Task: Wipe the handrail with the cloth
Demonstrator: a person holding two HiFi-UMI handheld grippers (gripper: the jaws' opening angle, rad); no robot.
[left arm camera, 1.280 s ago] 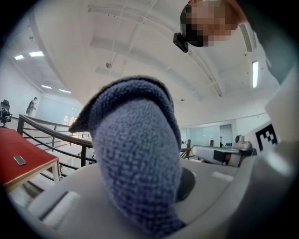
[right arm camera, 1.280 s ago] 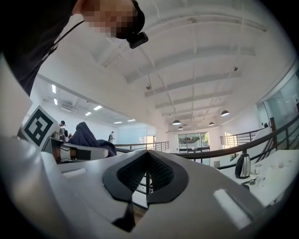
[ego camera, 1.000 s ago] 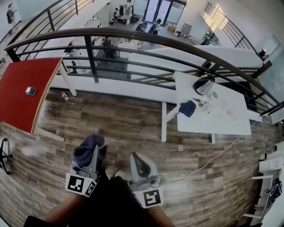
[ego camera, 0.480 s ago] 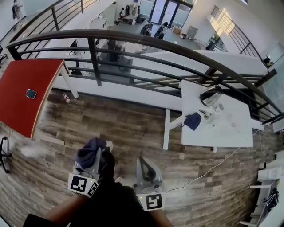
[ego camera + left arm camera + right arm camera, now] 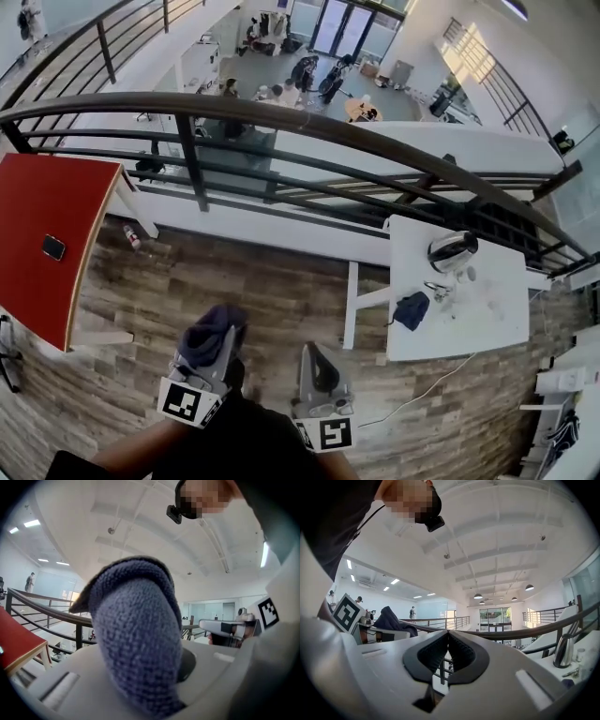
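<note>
A dark curved handrail (image 5: 309, 122) tops the balcony railing and runs across the upper part of the head view; it also shows in the left gripper view (image 5: 44, 610) and the right gripper view (image 5: 520, 632). My left gripper (image 5: 214, 339) is shut on a bunched blue-grey cloth (image 5: 138, 634), which fills the middle of its own view and sticks up past the jaws (image 5: 208, 336). My right gripper (image 5: 317, 364) is shut and holds nothing, its black pads meeting (image 5: 446, 653). Both grippers point level toward the railing and stand well short of it, over the wooden floor.
A red table (image 5: 37, 234) with a phone (image 5: 53, 247) stands at the left. A white table (image 5: 459, 309) at the right carries a kettle (image 5: 452, 251) and a dark blue cloth (image 5: 411, 310). A white cable (image 5: 422, 384) trails across the floor. Below the balcony lies an open hall with people.
Both grippers and the head have moved toward the railing and a little right. The handrail now sits lower and larger in the head view. Neither gripper's jaws changed.
</note>
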